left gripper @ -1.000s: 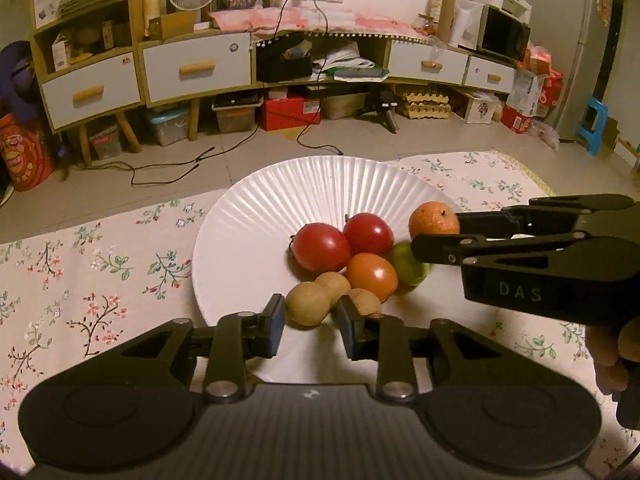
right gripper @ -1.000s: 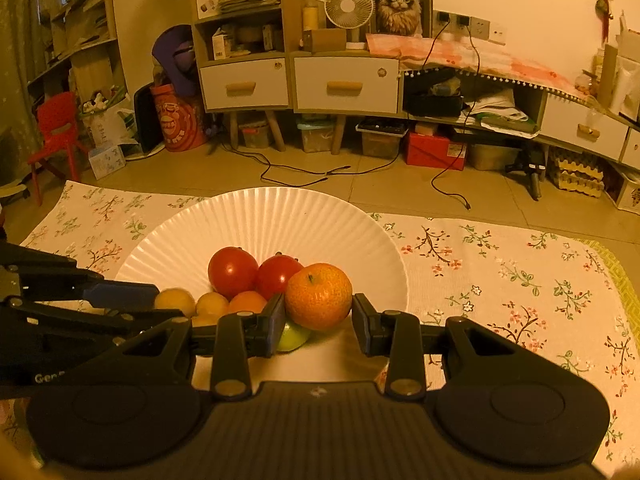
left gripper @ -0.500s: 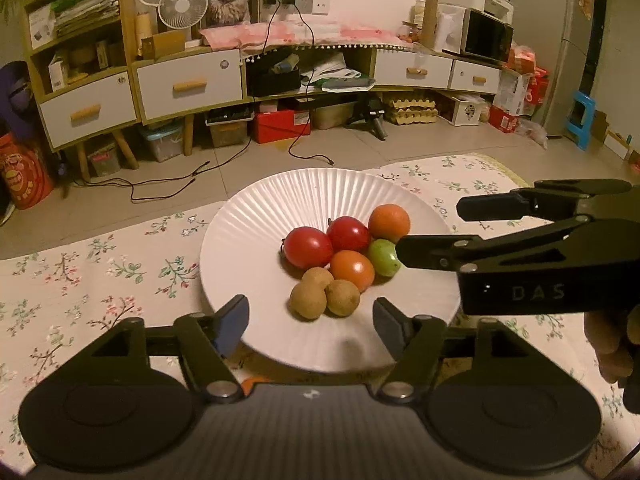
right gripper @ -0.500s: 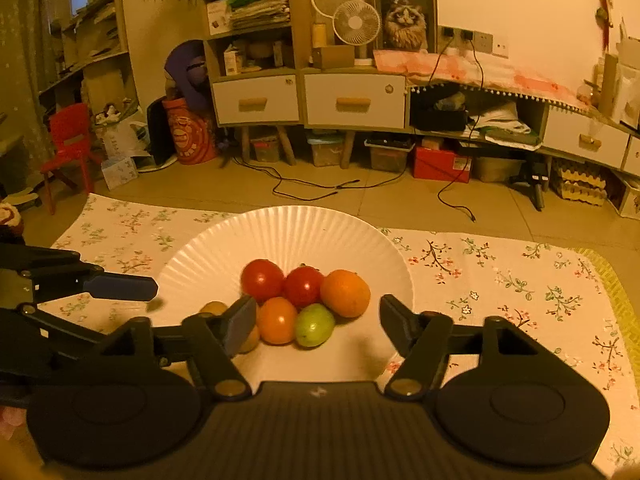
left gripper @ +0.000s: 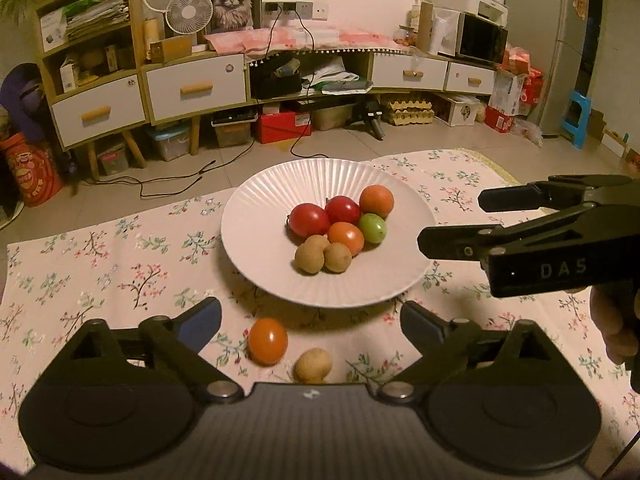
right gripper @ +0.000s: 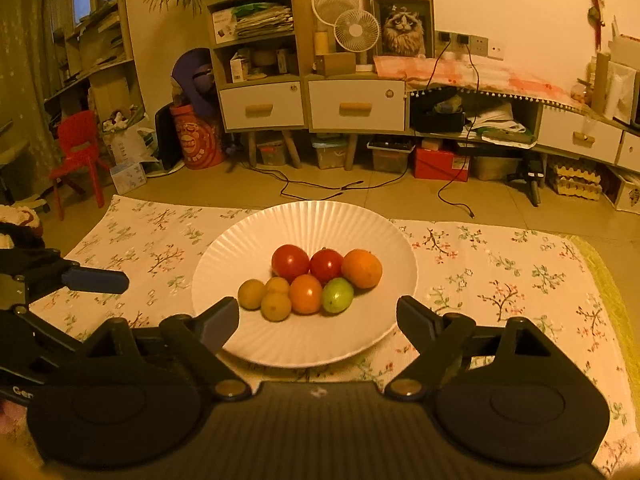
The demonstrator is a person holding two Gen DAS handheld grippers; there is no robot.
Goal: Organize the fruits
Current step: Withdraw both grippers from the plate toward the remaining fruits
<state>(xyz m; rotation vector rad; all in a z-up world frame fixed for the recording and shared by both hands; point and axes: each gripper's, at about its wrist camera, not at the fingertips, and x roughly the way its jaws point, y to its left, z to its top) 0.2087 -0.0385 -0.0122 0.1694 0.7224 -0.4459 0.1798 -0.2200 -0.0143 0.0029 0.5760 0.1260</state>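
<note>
While heaped on the near half of the white plate, fruits touching one another, with an orange tomato and brown fruit just off its near rim on floral cloth. Left gripper near that rim, jaws just opened wide, clamping nothing; right gripper likewise, jaws just spread, empty.

A flowered cloth covers the floor near me, and cables trail over the tiles behind it. Against the wall stand drawer cabinets, two small fans, a cat picture and a red chair.
</note>
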